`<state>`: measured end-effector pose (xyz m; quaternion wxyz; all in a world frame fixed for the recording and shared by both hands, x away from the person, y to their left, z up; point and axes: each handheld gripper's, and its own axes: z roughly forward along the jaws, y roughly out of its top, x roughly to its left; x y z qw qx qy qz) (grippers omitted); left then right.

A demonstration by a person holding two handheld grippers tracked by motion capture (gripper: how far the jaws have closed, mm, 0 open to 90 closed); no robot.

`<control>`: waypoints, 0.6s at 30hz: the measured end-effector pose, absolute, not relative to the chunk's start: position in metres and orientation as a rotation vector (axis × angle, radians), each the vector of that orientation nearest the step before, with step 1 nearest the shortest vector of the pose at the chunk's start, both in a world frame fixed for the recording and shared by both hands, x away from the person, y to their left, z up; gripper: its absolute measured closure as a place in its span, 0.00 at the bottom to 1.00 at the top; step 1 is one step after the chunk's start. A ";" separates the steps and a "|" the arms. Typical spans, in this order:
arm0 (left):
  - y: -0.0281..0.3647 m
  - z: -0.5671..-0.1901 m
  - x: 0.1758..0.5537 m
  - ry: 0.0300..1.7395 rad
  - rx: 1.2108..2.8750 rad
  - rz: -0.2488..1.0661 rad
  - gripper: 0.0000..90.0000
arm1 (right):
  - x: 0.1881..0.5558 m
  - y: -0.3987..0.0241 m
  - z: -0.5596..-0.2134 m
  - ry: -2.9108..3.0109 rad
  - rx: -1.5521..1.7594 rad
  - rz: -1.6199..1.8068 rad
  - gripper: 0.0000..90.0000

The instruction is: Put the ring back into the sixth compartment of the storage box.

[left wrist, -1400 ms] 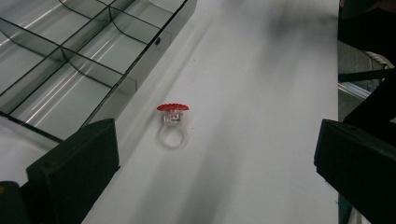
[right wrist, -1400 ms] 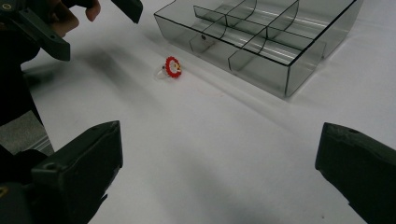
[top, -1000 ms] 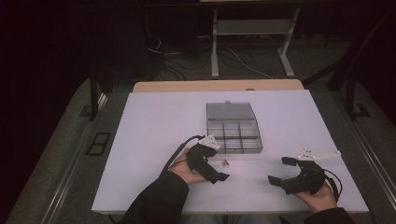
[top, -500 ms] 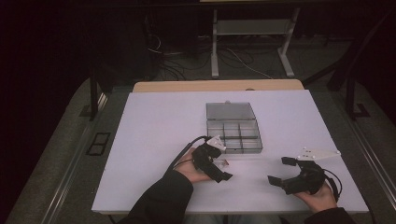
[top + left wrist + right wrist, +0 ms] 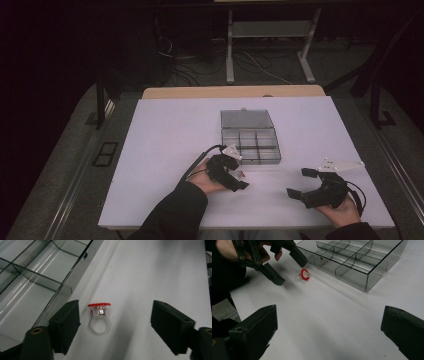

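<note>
Red-topped clear ring (image 5: 99, 318) lies on the white counter (image 5: 165, 140), just beside the near wall of the grey box (image 5: 250, 136). Ring sits on its side, band toward me in the left tool view, red disc on the far end. In the right tool view the ring (image 5: 304, 274) shows its red face with a pale centre.

My left tool (image 5: 234, 176) hangs over the ring, jaws spread wide. Ring is between them, much closer to the left jaw, touching neither. Cannot tell if the jaw tips touch the counter. My left hand (image 5: 206, 175) wraps the tool from behind, dark sleeve (image 5: 172, 216) at the bottom edge of the high view.

My right tool (image 5: 305, 184) is at the near right of the counter, well apart from ring and box, jaws spread wide, nothing between them. White three-cornered plate (image 5: 340, 164) on top of it. My right hand (image 5: 340, 212) holds it from below.

Box is see-through grey plastic, lid open and lying flat on the far side, tray split into compartments. Compartments I can see in the two tool views look bare. Dark floor and cables (image 5: 250, 62) beyond the counter.
</note>
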<state>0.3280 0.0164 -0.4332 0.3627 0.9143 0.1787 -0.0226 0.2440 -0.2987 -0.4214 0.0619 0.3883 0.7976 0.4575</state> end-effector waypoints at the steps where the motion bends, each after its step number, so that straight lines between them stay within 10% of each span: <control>1: 0.016 -0.433 0.328 0.460 2.354 -0.058 0.29 | 0.244 -0.299 -0.421 2.412 1.174 1.383 0.01; 18: 0.016 -0.442 0.335 0.420 2.362 -0.001 0.56 | 0.244 -0.298 -0.422 2.420 1.166 1.366 0.01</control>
